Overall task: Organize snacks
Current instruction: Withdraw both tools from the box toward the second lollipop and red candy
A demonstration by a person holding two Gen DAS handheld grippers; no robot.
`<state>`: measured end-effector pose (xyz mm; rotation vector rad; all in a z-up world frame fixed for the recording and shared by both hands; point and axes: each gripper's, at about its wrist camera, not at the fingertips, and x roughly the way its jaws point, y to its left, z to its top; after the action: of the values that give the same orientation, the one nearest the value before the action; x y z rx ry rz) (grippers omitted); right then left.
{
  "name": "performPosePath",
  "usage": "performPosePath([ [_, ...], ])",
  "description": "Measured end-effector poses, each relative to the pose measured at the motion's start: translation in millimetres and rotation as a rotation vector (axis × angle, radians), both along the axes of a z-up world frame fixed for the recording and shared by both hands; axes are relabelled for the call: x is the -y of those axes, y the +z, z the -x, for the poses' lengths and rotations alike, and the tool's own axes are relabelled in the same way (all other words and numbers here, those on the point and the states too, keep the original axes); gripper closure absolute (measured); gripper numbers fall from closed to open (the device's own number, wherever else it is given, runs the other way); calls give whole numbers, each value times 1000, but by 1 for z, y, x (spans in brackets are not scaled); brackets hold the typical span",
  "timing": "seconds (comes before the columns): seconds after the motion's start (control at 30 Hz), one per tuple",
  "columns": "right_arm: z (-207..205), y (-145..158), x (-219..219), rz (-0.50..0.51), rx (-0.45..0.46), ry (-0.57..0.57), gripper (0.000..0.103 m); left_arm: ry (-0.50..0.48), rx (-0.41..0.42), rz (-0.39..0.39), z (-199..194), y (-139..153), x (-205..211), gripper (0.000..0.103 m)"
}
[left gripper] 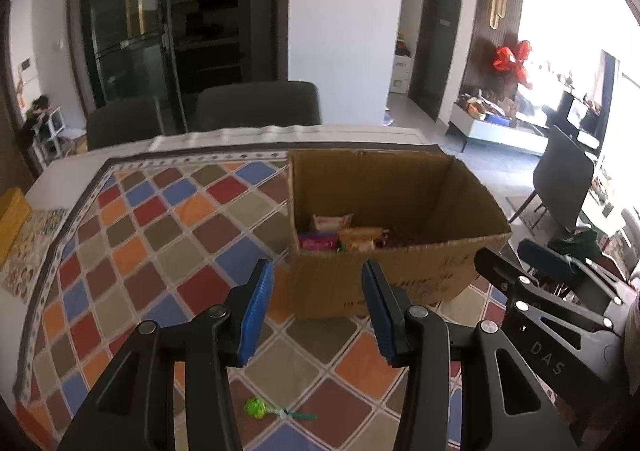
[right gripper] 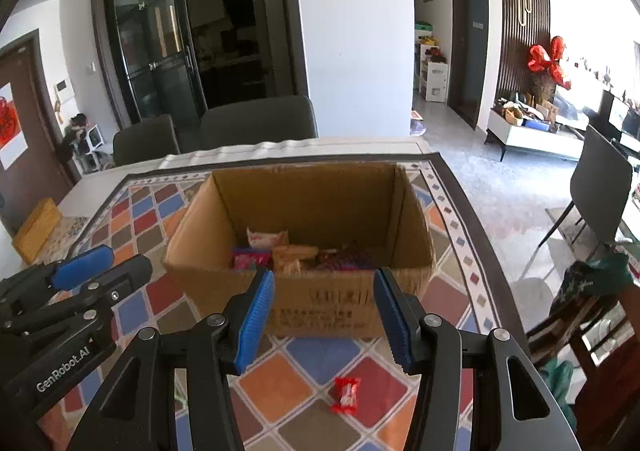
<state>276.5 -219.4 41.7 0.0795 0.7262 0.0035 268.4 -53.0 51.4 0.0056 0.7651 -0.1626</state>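
- Both grippers hung over the table with nothing between their blue pads: the left gripper [left gripper: 318,311] had its jaws spread wide, and the right gripper [right gripper: 324,317] stood just as wide apart.
- From the right wrist view, the left gripper showed at the left edge, low over the cloth, its blue fingertip [right gripper: 82,261] pointing toward the box.
- An open cardboard box [left gripper: 384,283] stood on the patterned tablecloth [left gripper: 160,235], brown, with faint dark print on its near wall.
- Inside the box [right gripper: 320,299] lay several snack packs [right gripper: 296,251] crowded against the near wall: a pale one with red print, a pink one, an orange one and some dark red ones.
- A green lollipop [left gripper: 256,407] lay on the cloth in front of the box, below the left gripper, its round head bright green and its thin stick pointing right.
- A small red candy [right gripper: 345,395] in a shiny wrapper with white marks lay on a red tile of the cloth, near the box's front and below the right gripper.
- Two dark chairs [right gripper: 256,123] stood at the far side of the table, and a yellow box [right gripper: 38,229] lay at its left edge.
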Motion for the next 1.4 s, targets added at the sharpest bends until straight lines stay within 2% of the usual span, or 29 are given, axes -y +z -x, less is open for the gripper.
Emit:
performPosePath([
  [0.37, 39, -36, -7, -14, -36, -36, 50, 134, -3, -10, 54, -35, -4, 50],
  [0.43, 50, -42, -9, -22, -30, -43, 50, 142, 18, -27, 65, -40, -3, 50],
  [0.7, 84, -59, -15, 3, 20, -72, 48, 199, 45, -7, 97, -66, -12, 49],
  [0.83, 92, -69, -16, 35, 55, -101, 45, 246, 36, -10, 108, -85, -19, 49],
  [0.93, 92, -76, -16, 65, 61, -118, 45, 282, 18, -5, 111, -100, -25, 49],
  [1.17, 83, -100, -21, 82, 35, -142, 45, 311, -53, -57, 99, -133, -25, 49],
  [1.3, 74, -114, -21, 82, 5, -167, 45, 340, -100, -43, 86, -146, -34, 50],
  [1.4, 67, -122, -19, 88, -17, -183, 45, 348, -106, -25, 80, -150, -37, 52],
])
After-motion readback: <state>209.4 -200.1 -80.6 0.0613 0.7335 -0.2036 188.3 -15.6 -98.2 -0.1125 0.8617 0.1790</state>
